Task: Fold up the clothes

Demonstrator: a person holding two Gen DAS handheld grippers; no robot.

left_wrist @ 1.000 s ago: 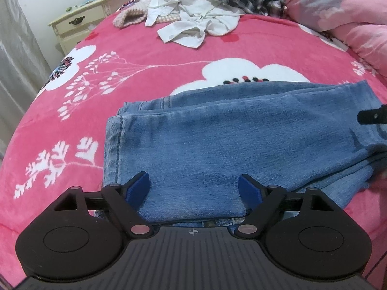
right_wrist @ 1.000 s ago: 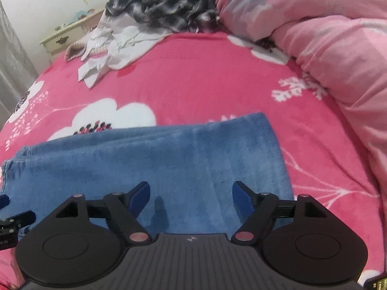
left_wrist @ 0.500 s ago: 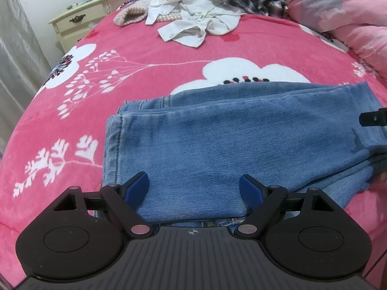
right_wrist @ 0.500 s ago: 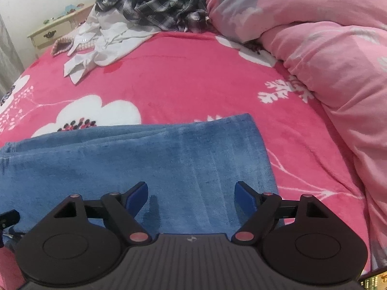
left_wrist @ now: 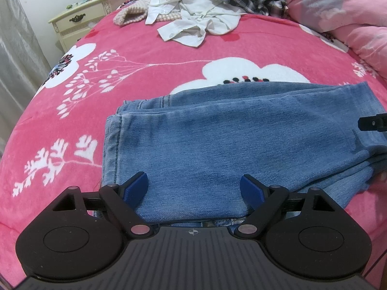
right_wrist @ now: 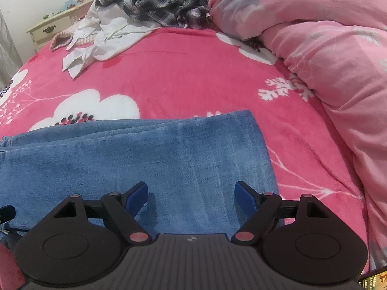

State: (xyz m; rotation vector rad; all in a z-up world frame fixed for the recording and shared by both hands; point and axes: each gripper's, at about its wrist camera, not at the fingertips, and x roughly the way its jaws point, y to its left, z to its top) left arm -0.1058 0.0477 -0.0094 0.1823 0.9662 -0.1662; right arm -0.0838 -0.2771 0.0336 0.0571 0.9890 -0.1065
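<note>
Pink floral bedding (left_wrist: 154,48) covers the bed, with a cream nightstand (left_wrist: 89,19) beyond its far left corner and a pale pink duvet (right_wrist: 326,55) bunched along its right edge. Folded blue jeans (left_wrist: 217,140) lie flat across the near part of the bed, running left to right, the hem end toward the right edge. At the far edge sits a heap of unfolded clothes: a white shirt (left_wrist: 193,21), a plaid shirt (right_wrist: 157,2) and a knitted pink piece (left_wrist: 130,15).

The left gripper (left_wrist: 193,188) hovers over the near left part of the jeans, its jaws wide apart with nothing clamped between the blue pads (left_wrist: 136,187). The right gripper (right_wrist: 191,195) hangs over the right part of the jeans, its jaws likewise spread wide and clamped on nothing.
</note>
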